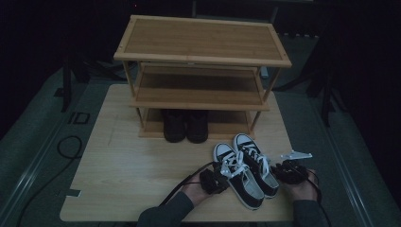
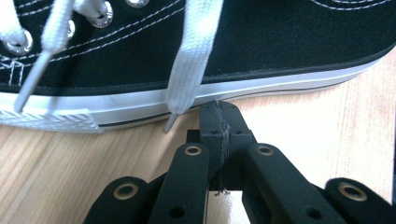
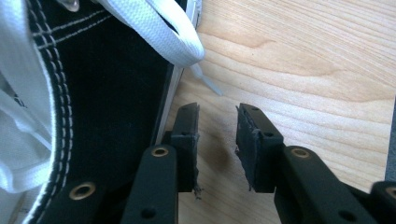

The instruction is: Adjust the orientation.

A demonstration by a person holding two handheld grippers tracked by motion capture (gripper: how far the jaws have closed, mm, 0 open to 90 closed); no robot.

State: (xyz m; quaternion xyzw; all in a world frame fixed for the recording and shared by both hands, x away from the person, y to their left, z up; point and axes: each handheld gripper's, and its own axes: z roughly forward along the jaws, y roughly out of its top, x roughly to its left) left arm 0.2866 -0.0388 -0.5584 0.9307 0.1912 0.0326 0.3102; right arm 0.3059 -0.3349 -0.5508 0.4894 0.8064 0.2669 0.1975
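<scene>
Dim room; pale wood surface (image 1: 123, 175) carrying a three-tier rack (image 1: 201, 75), dark boots (image 1: 185, 125) on its lowest shelf. Item: pair of black canvas sneakers (image 1: 246, 172), front of the surface, between your grippers. Light, soft uppers, stiff rubber soles, loose laces (image 2: 189, 60). Take them by the heel collar or sidewall. Left gripper (image 2: 219, 116): fingers closed, empty, at the sole. Right gripper (image 3: 217, 126): fingers apart, empty.

Black canvas sneakers (image 1: 248, 172) with white laces, soles and stitching; dark boots (image 1: 185, 125); light wooden rack (image 1: 203, 42).
</scene>
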